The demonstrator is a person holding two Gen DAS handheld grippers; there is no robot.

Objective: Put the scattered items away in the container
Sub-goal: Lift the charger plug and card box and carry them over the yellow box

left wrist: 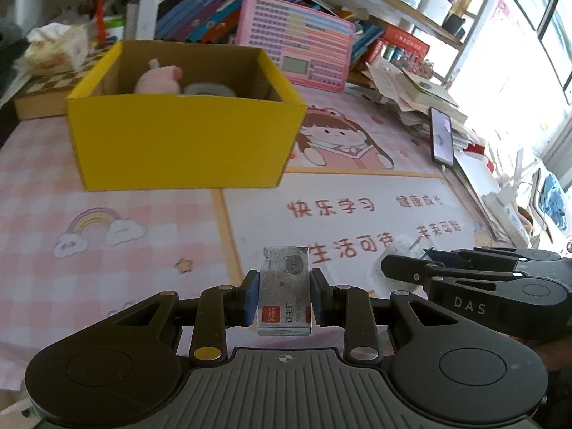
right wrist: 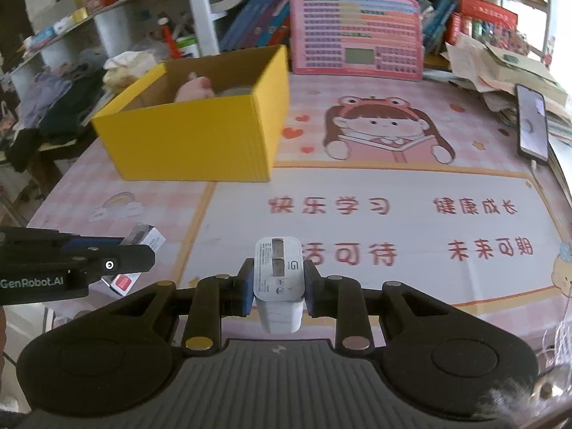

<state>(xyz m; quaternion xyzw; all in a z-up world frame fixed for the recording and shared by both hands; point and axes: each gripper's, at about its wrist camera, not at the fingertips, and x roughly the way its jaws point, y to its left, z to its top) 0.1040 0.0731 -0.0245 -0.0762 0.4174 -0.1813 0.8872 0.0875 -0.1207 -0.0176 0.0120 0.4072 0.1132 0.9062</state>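
Pink cartoon-printed worktop (left wrist: 107, 178) under everything. Yellow cardboard box (left wrist: 182, 143) far ahead, well apart from both grips. Left hand-held gripper (left wrist: 285, 296) pinching staples box (left wrist: 284, 286) between blue pads. Right hand-held gripper (right wrist: 279, 287) clamping white charger (right wrist: 279, 279), prongs forward.
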